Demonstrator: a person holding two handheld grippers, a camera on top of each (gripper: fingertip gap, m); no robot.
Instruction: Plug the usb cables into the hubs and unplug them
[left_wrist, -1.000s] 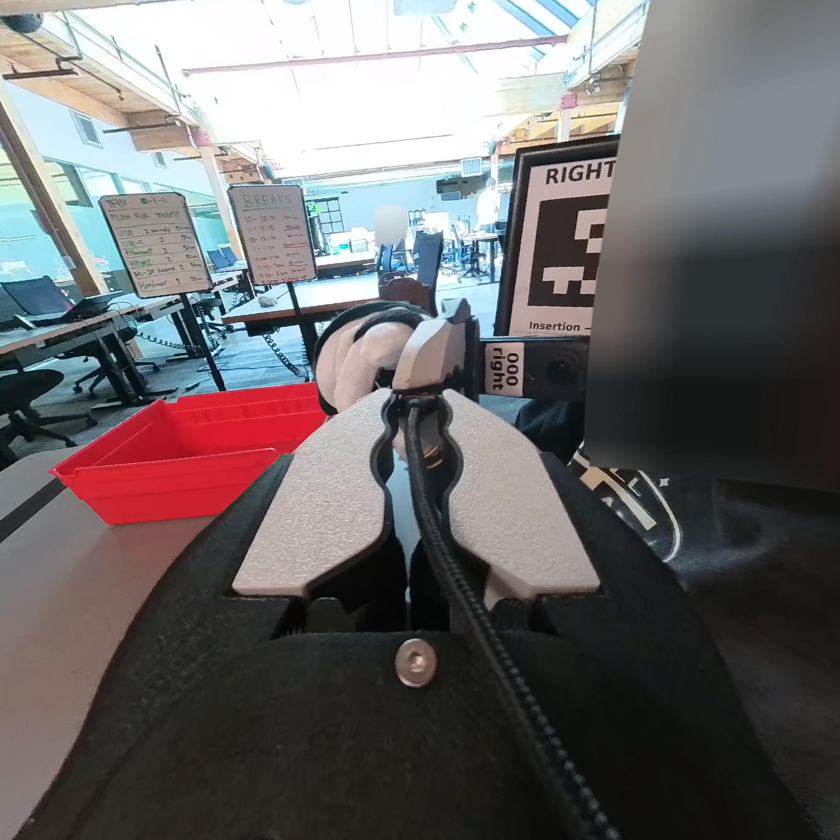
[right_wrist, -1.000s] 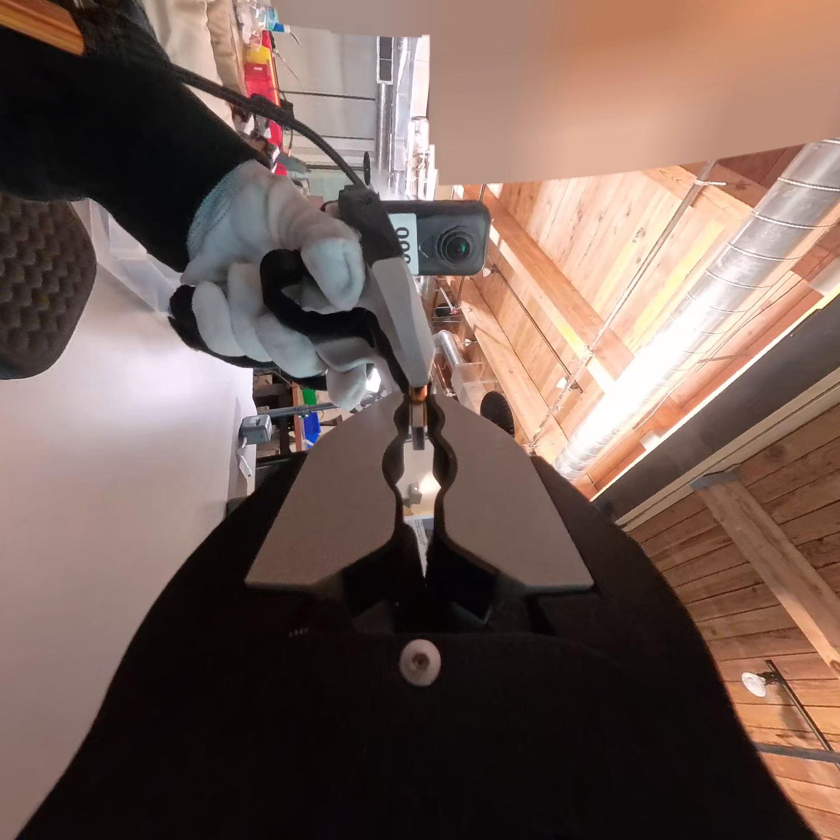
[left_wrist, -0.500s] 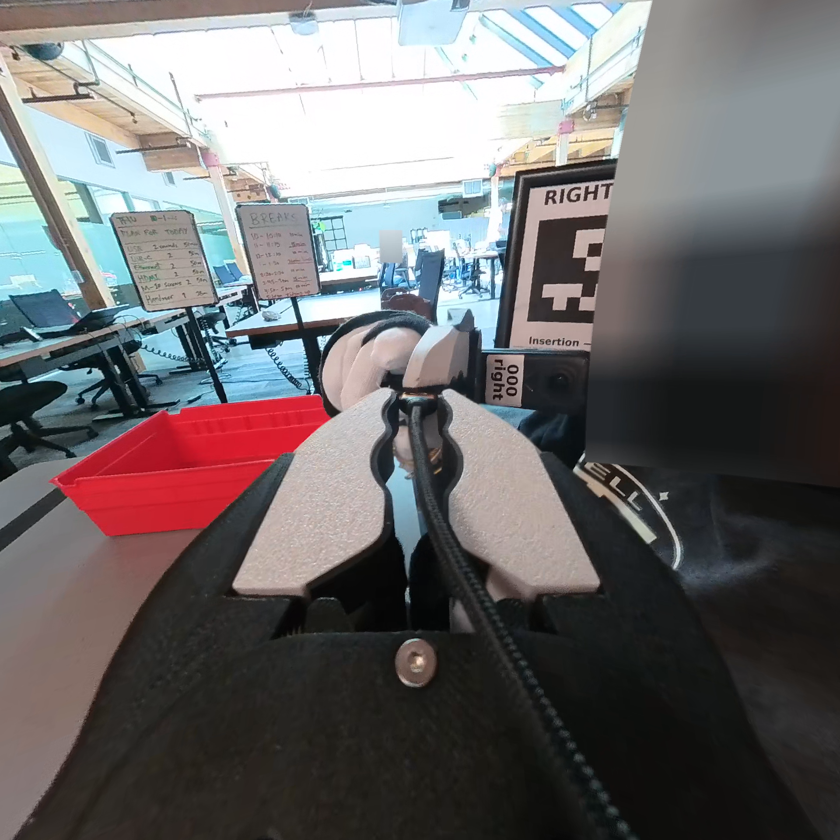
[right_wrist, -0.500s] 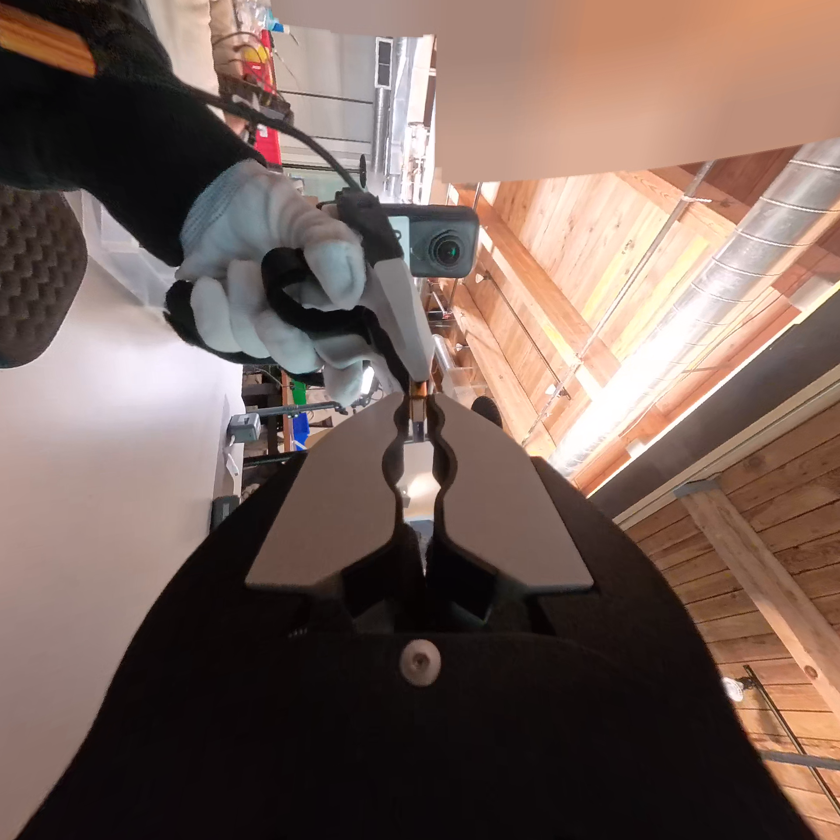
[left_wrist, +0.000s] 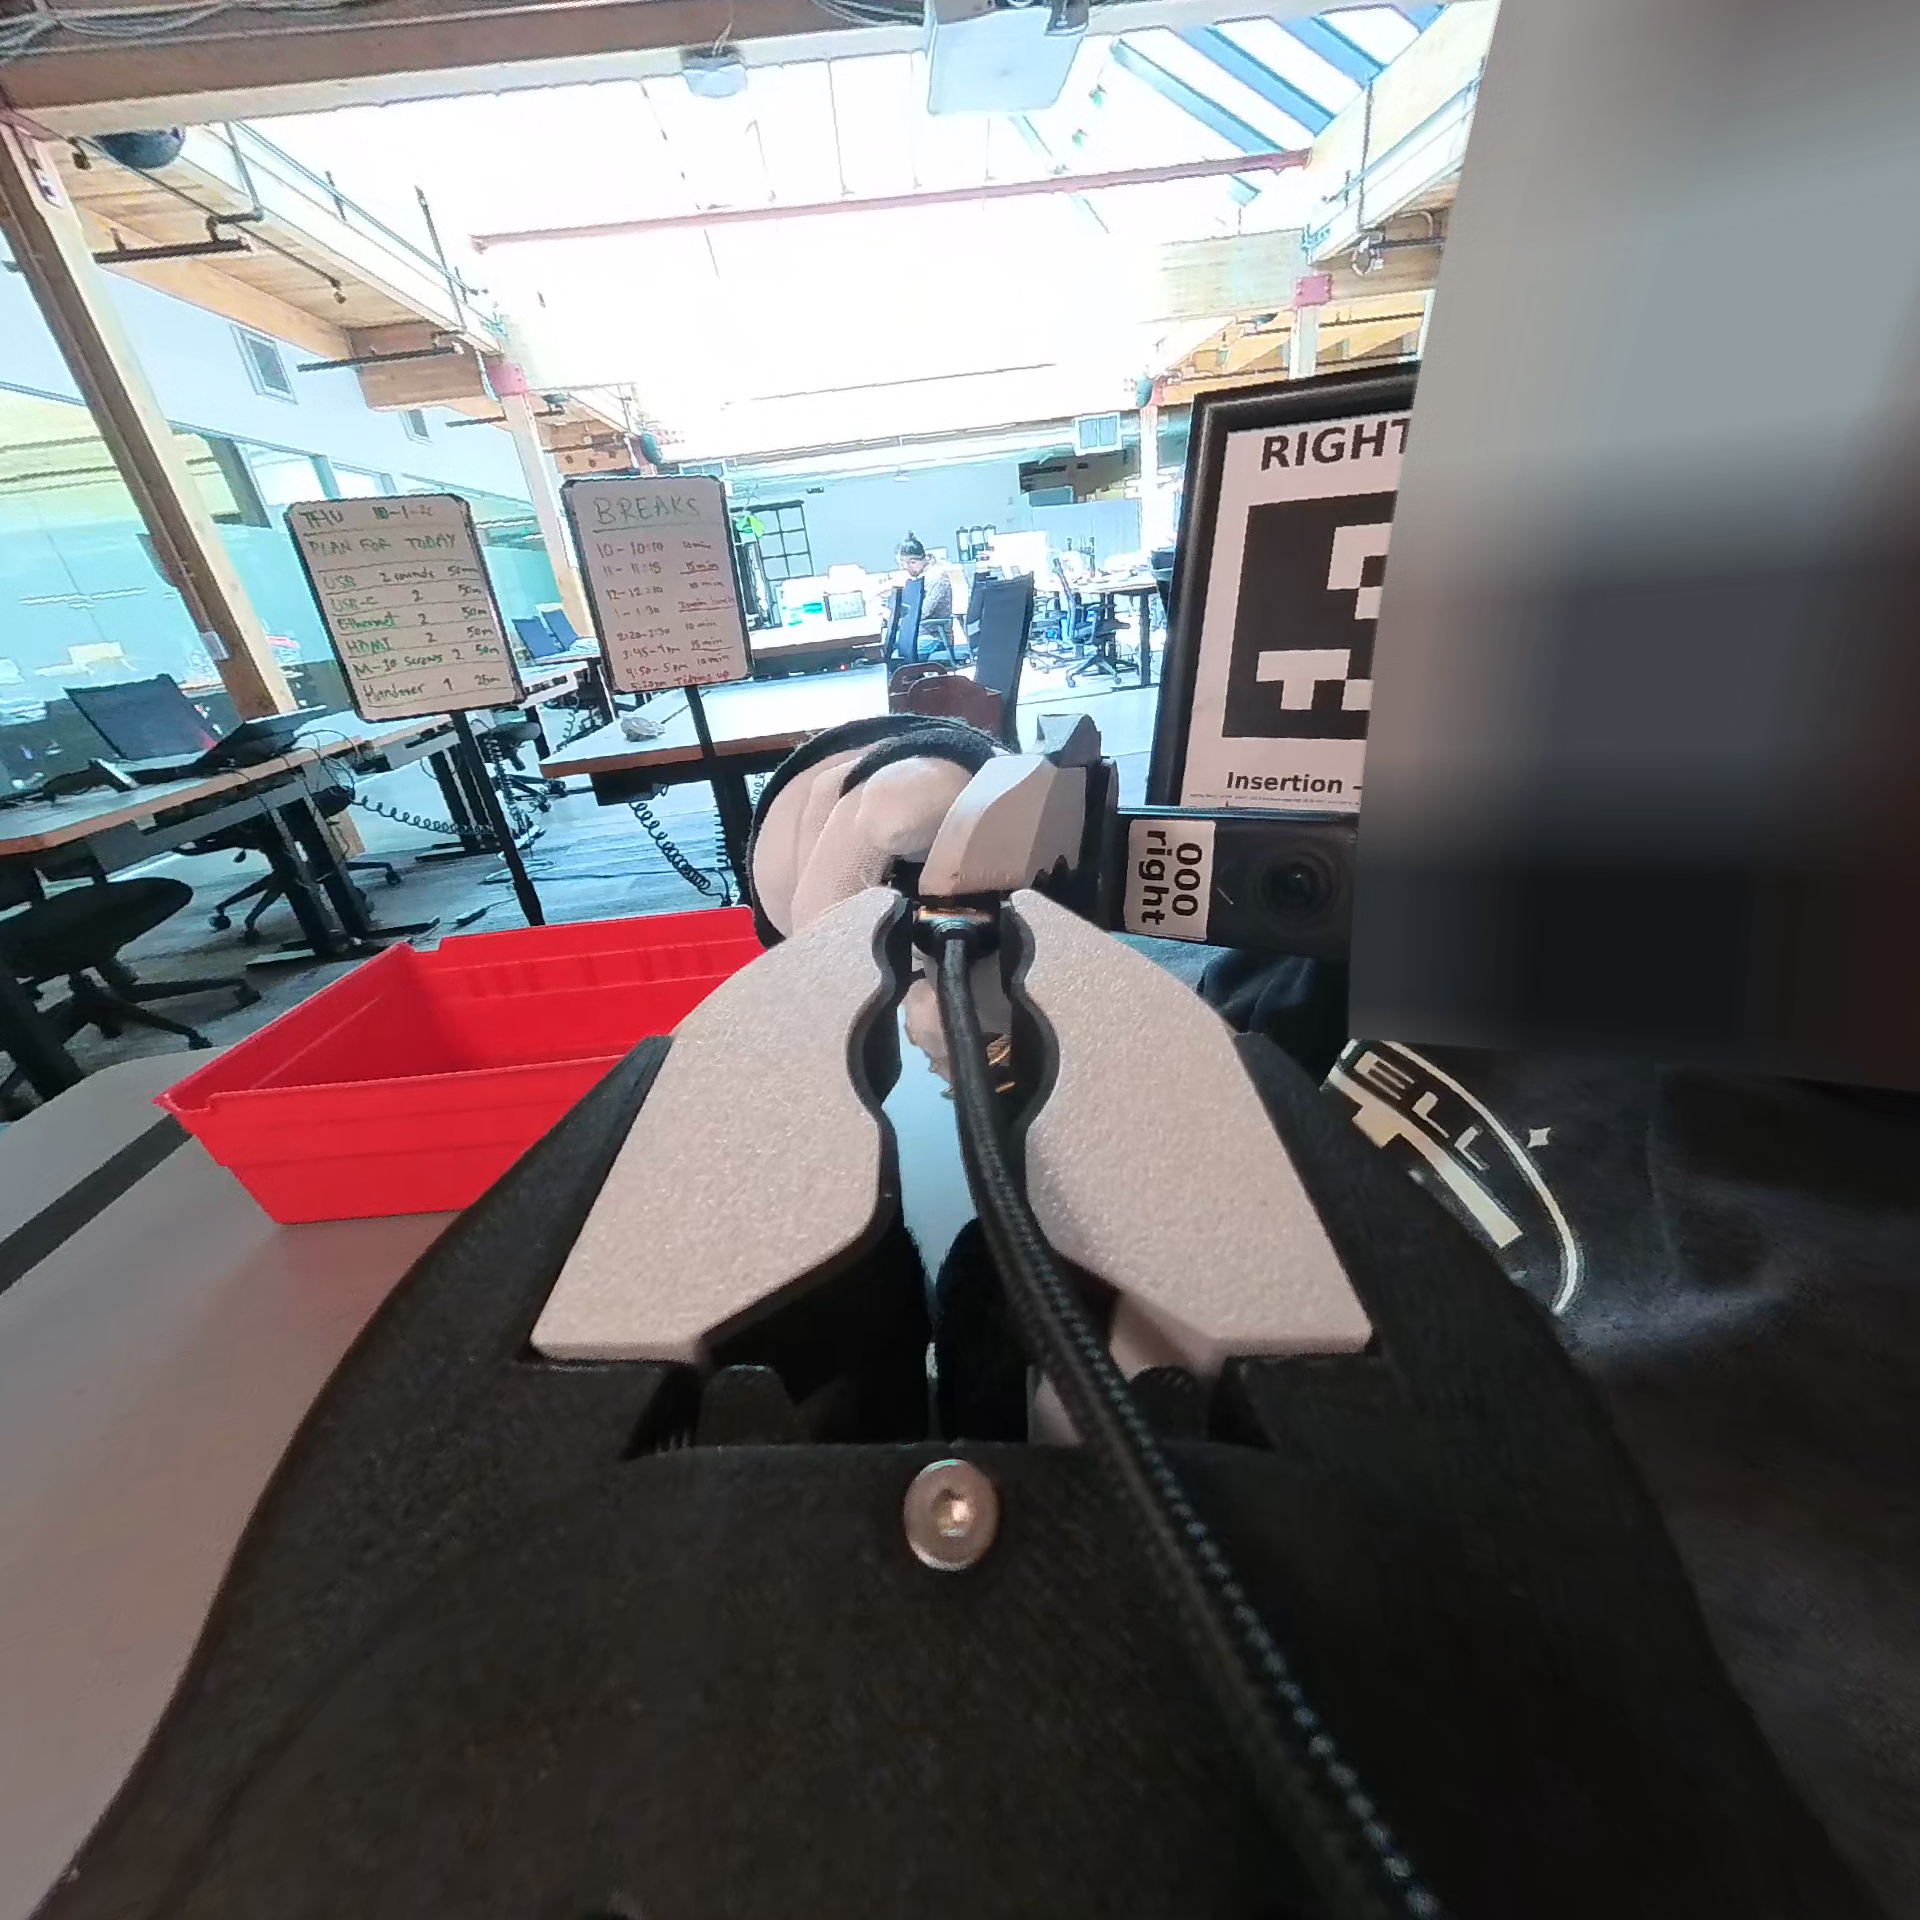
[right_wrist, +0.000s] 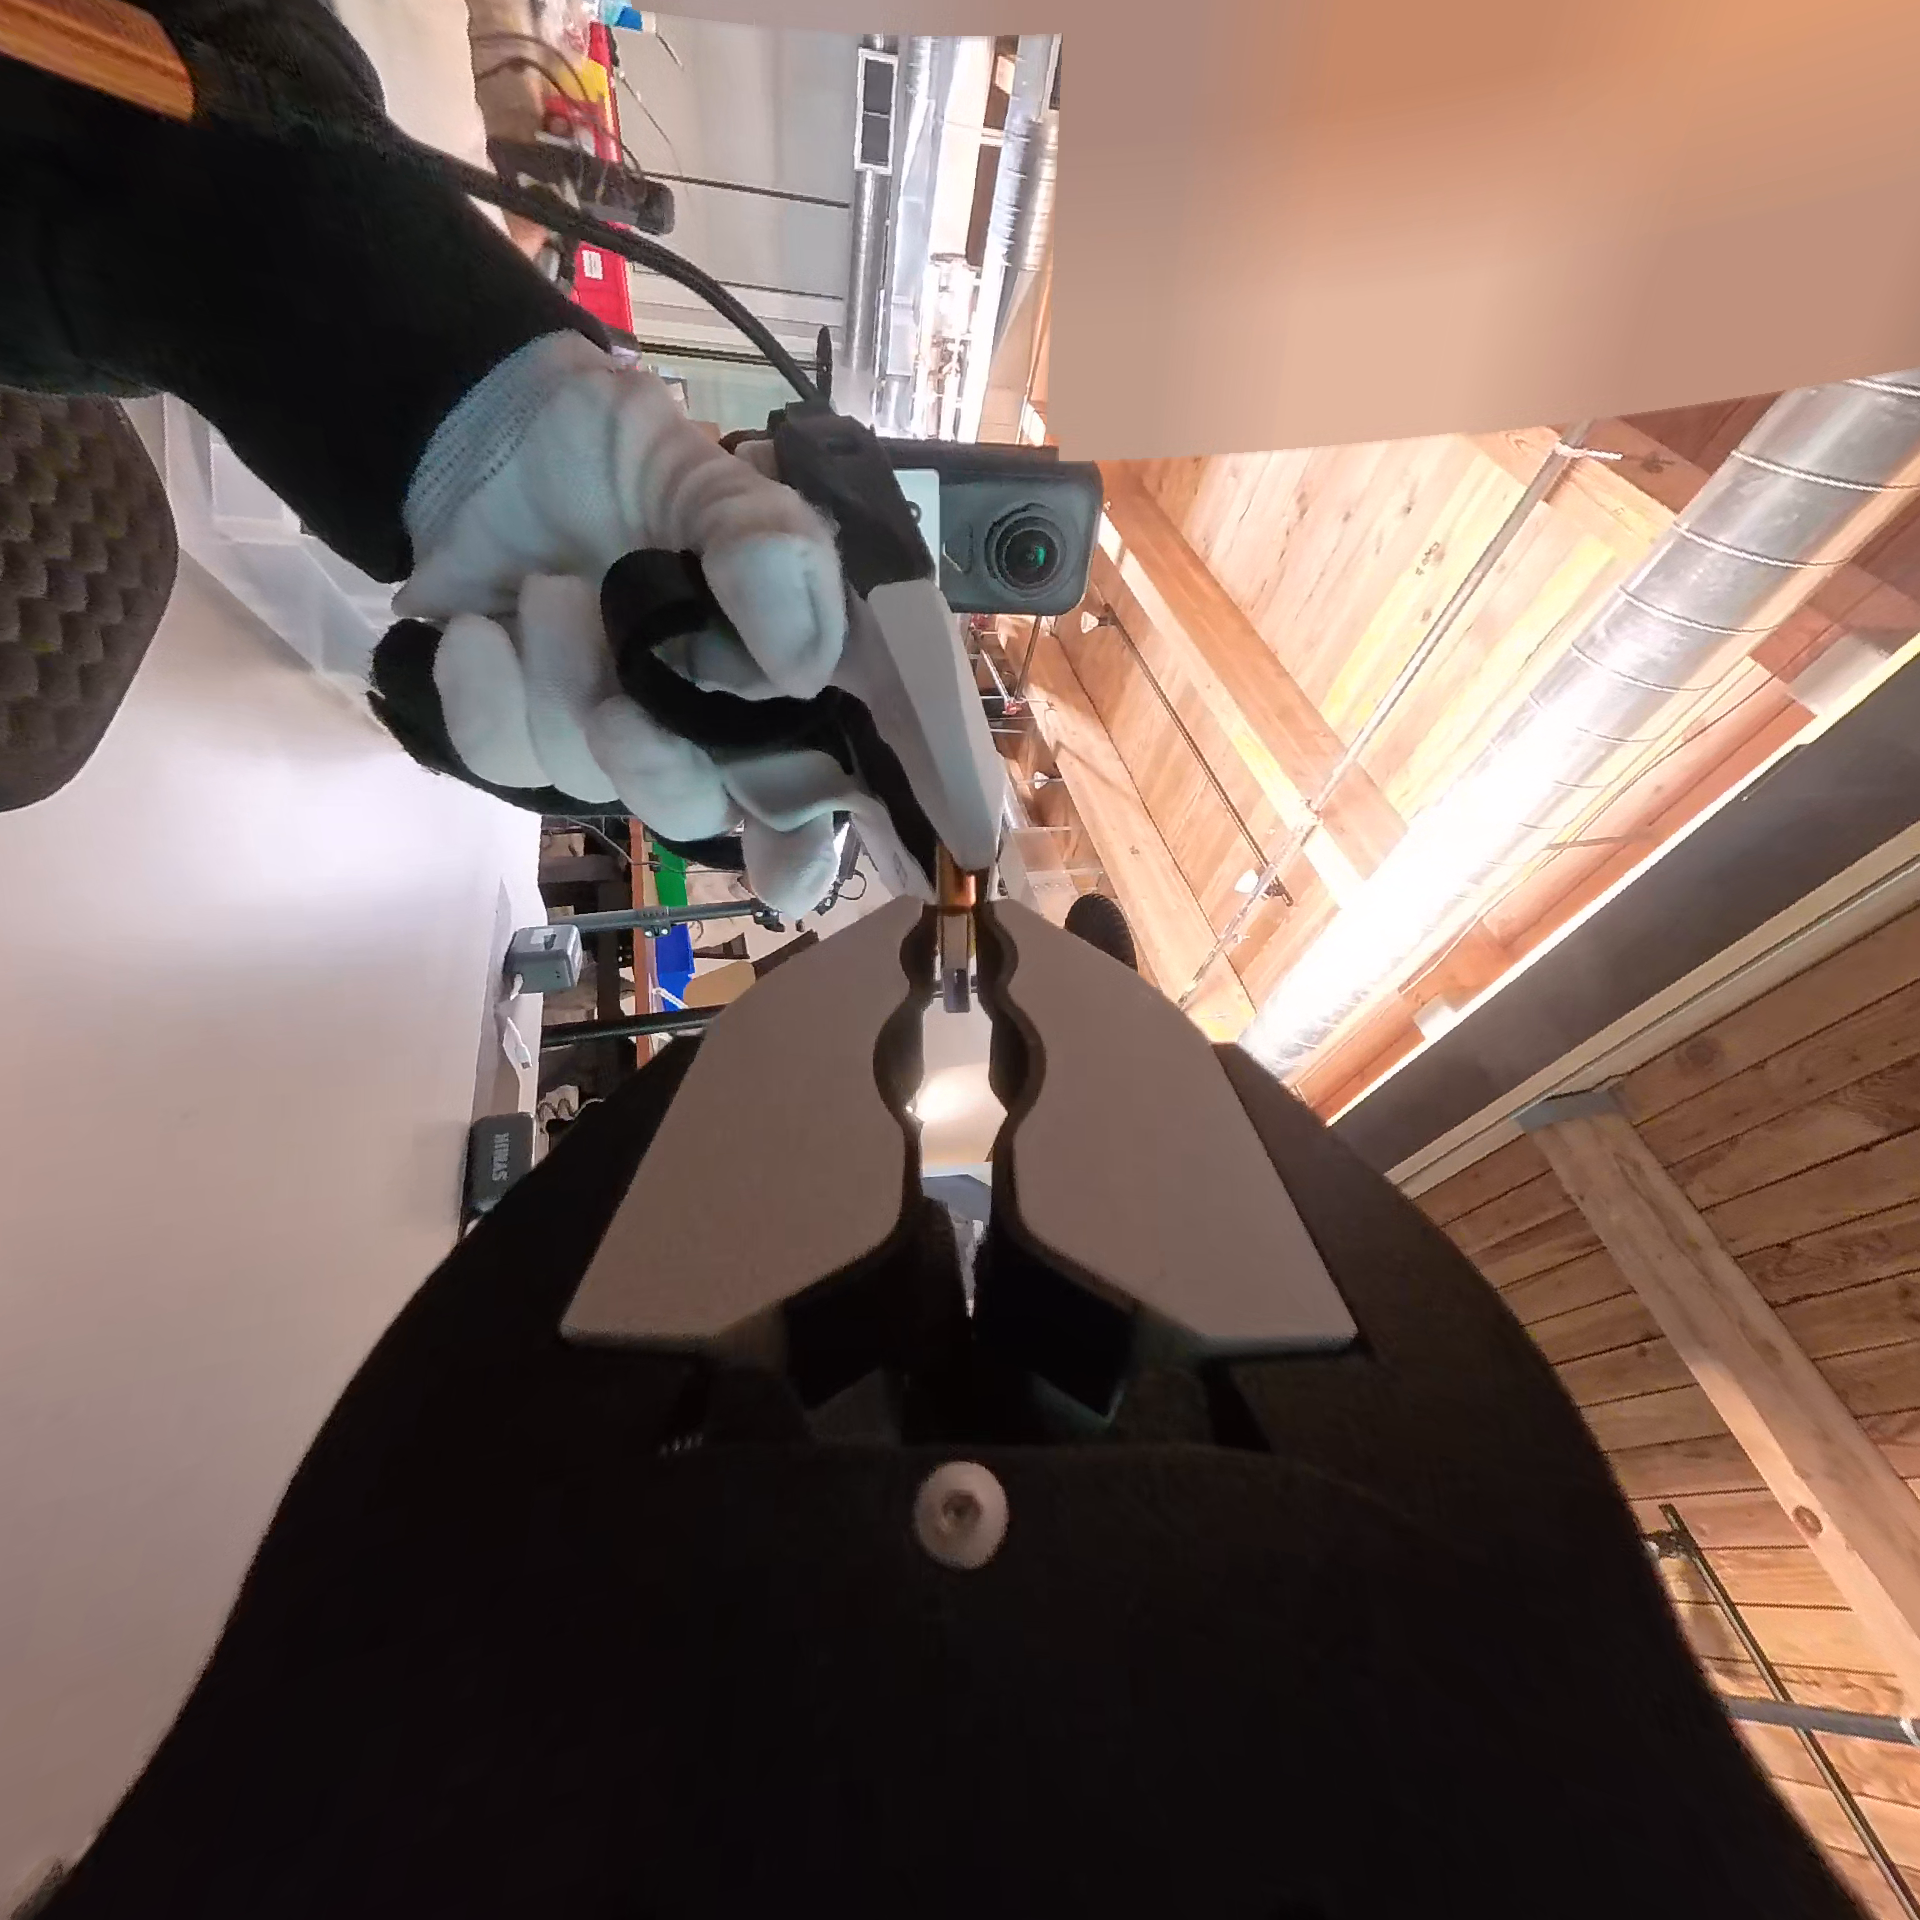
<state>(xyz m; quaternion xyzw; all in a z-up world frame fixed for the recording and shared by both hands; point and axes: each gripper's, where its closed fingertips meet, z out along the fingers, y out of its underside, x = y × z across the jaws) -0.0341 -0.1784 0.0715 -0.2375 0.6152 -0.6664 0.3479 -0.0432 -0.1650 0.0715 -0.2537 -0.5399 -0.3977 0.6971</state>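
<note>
In the left wrist view the left gripper has its jaws clenched on the plug end of a black braided usb cable, which runs from the jaw tips at frame centre down toward the lower right edge. Tip to tip with it, just above centre, is the right gripper, held by a white-gloved hand.

In the right wrist view the right gripper has its jaws pinched on a small orange and metal connector piece at frame centre; whether this is a hub I cannot tell. The left gripper meets it from above.

A red bin sits on the grey table at left centre of the left wrist view.
</note>
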